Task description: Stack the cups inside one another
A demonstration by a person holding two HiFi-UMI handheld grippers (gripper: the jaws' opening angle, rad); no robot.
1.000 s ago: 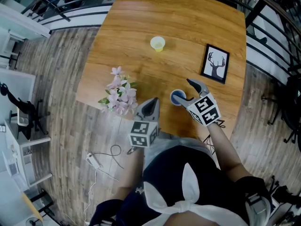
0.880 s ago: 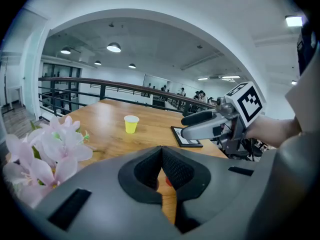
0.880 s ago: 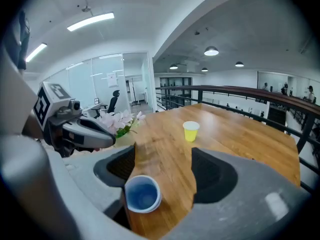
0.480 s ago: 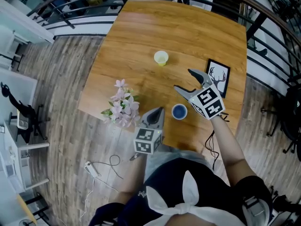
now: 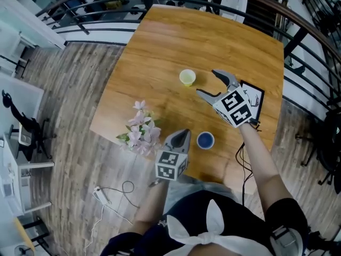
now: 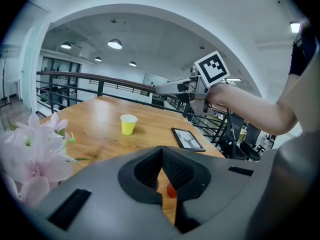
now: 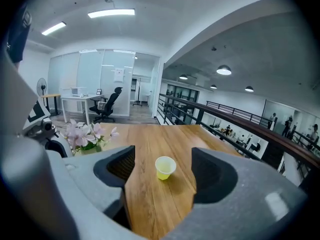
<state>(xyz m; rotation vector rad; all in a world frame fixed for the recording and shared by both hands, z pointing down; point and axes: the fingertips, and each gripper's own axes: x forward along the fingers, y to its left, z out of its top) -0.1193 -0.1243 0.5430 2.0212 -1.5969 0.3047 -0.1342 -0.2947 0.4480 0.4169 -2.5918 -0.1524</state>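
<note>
wooden table (image 5: 160,47) carries a yellow cup (image 5: 187,77), blue cup (image 5: 205,140), flowers (image 5: 139,133) (pink) and a framed picture (image 6: 187,139).

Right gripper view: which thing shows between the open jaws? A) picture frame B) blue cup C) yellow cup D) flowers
C: the yellow cup stands ahead, framed between the spread jaws of the right gripper, which do not touch it.
</note>
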